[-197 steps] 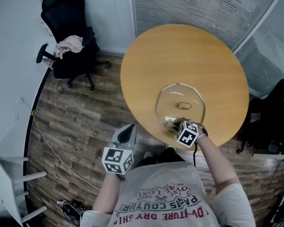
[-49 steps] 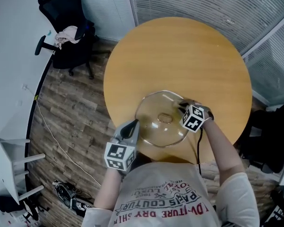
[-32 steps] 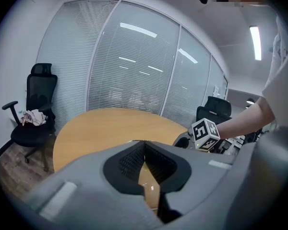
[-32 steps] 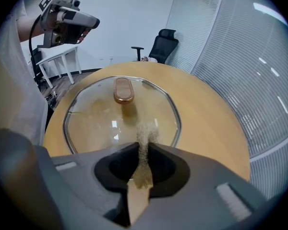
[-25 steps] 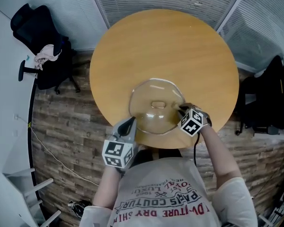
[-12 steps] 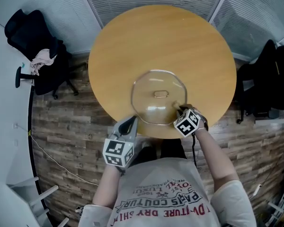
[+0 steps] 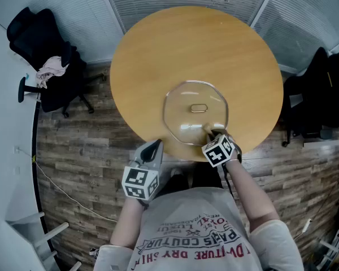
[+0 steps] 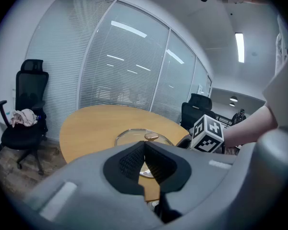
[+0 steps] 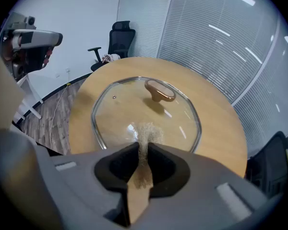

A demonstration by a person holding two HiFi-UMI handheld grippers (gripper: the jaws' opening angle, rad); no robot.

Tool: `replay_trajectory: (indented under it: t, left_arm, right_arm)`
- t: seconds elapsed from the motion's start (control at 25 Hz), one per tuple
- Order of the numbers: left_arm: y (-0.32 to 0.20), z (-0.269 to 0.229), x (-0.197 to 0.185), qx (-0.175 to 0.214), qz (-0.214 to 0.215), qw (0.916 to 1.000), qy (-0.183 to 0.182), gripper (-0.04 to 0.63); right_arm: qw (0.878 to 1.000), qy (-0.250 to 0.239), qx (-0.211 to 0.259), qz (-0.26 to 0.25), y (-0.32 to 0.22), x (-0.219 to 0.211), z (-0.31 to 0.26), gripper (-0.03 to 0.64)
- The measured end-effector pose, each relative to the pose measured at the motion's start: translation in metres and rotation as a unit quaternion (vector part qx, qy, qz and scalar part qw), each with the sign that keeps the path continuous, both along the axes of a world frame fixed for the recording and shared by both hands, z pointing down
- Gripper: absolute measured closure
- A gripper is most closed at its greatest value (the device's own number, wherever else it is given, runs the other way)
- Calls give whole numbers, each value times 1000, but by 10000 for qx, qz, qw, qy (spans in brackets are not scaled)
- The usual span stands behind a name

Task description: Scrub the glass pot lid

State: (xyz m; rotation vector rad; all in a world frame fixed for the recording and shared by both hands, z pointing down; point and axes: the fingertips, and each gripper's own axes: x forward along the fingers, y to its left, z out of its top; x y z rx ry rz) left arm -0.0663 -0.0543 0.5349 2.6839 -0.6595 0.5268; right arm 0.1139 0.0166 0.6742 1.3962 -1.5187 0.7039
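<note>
Head view, looking steeply down: a round wooden tabletop (image 7: 198,44) fills the middle. The glass pot lid (image 7: 181,103) lies flat on it, dome up, toward the edge nearest you, likely so you can reach across all of it without stretching. Your right tongs (image 7: 212,133) sit at the lid's near right rim, closed on a thin tan scrubber (image 9: 145,128) held edge-on. Its frayed tip appears to rest on the glass just inside the rim, a hold that seems meant to let you press down and sweep. Your left tongs (image 7: 152,147) hang off the tabletop's edge above the plank floor (image 7: 73,151), jaws pressed together with nothing between them. They are not steadying the lid, so it may slide under a hard stroke. The brown knob (image 7: 198,108) sits at the lid's centre, well apart from the scrubber. Harder to make out: the lid is clear, so it mostly reads as the wood beneath, and you cannot tell grime from glare. In the left gripper view the tongs' own body blocks the near half of the lid; in the right gripper view it covers the nearest rim and most of the scrubber's length. Whether the scrubber is a pad or a brush cannot be told.
</note>
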Motion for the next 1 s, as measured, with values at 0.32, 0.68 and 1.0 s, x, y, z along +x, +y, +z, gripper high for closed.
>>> replay_trajectory:
  t: [0.32, 0.68, 1.0]
  left_arm:
    - [-7, -1, -27, -41, -260, 9996, 61, 588]
    - [-13, 1, -55, -59, -668, 9977, 36, 588]
    - [-10, -2, -60, -64, -1090, 9940, -48, 588]
  right_arm:
    - [9991, 41, -51, -417, -14, -45, -1, 560]
    - [9969, -426, -3, -661, -29, -90, -1, 558]
    - [9931, -803, 383, -762, -34, -95, -20, 558]
